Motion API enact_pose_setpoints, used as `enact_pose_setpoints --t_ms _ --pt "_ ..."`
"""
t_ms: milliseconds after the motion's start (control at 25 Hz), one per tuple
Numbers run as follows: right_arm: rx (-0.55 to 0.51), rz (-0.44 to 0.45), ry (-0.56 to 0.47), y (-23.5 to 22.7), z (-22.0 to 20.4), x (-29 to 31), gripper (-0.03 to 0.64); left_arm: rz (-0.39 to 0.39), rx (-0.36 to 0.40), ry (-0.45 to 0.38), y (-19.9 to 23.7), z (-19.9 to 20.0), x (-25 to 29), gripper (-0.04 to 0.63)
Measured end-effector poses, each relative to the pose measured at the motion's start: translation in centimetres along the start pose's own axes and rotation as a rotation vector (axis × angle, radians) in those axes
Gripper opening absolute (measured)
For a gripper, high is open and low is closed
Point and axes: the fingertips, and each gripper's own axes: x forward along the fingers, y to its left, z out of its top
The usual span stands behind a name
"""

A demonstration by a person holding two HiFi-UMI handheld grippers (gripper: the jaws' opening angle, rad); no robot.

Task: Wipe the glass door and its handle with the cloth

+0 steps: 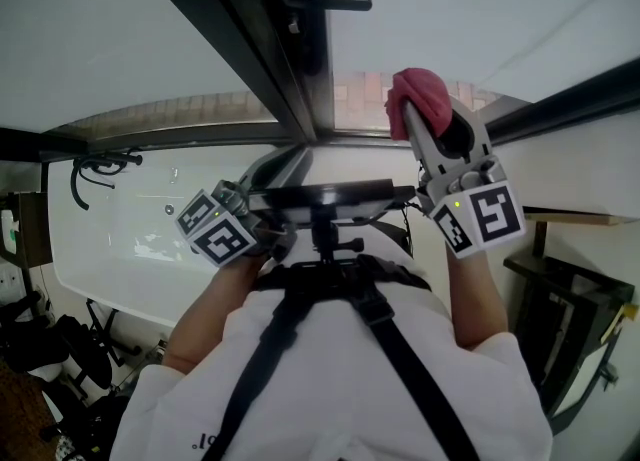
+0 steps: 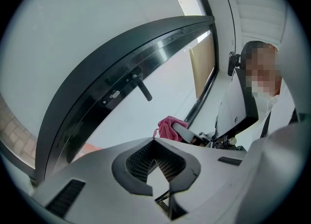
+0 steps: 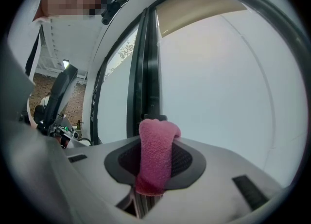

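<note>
Cloth [image 3: 155, 155], pink and bunched, sits clamped between the jaws of the right gripper [image 3: 156, 145], its fold bulging out past the tips; the left gripper [image 2: 155, 143] has its jaws closed tip to tip on nothing and is held low and back, to the left of the working one. Just ahead of the cloth stands the glass door [image 3: 218, 72], its pale pane filling the space in front of and to the right of the right gripper; whether the cloth touches the glass cannot be told. The dark door frame [image 3: 146, 72] rises just left of the cloth; farther along that frame, well beyond the right gripper's tips, the black handle [image 1: 325, 2] sticks out with nothing on it. By my reading the grasp is settled and the wiping of the pane is at hand; no streak or damp mark shows how much glass is done; the handle looks left to do.
</note>
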Motion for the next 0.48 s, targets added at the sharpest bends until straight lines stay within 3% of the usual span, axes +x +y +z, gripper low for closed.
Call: enact_pose_setpoints --t_ms 480 --pt "0.006 -0.039 0.015 -0.68 -0.74 -0.91 0.098 -0.029 -0.02 0.0 -0.31 -0.19 0.3 -0.008"
